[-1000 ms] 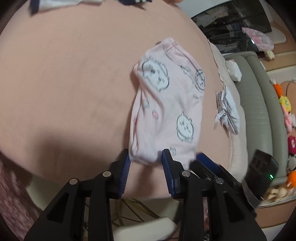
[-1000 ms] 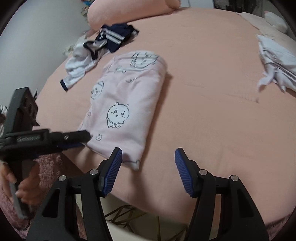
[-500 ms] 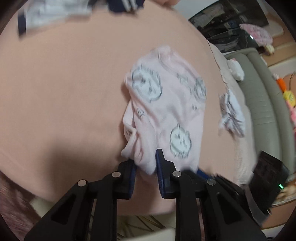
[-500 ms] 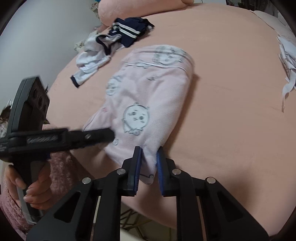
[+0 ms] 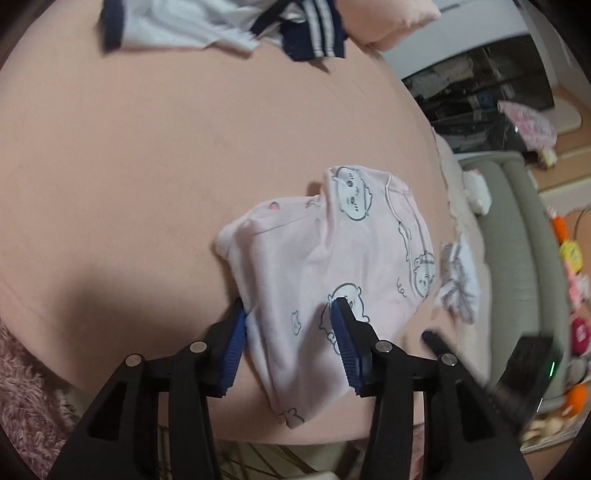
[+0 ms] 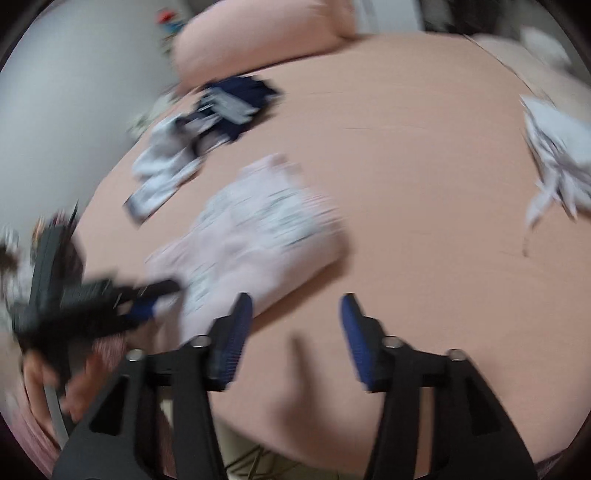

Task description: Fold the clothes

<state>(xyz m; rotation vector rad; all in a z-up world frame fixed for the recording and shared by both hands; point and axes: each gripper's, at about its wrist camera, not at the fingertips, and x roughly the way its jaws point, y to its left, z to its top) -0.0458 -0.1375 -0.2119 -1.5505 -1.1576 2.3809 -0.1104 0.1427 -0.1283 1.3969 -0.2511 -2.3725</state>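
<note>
Left gripper opening, pink printed garment loose between its jaws; right gripper opening, empty, beside it. The garment, flat a second ago, lies bunched on the pink bed; navy-and-white clothes beyond.

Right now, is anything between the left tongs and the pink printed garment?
No. The left tongs are opening astride the pink printed garment, with its near part lying between the blue pads; nothing else intervenes.

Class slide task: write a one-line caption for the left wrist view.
Left tool, jaws opening, straddles the near edge of a pink cartoon-print garment on a peach bed.
</note>
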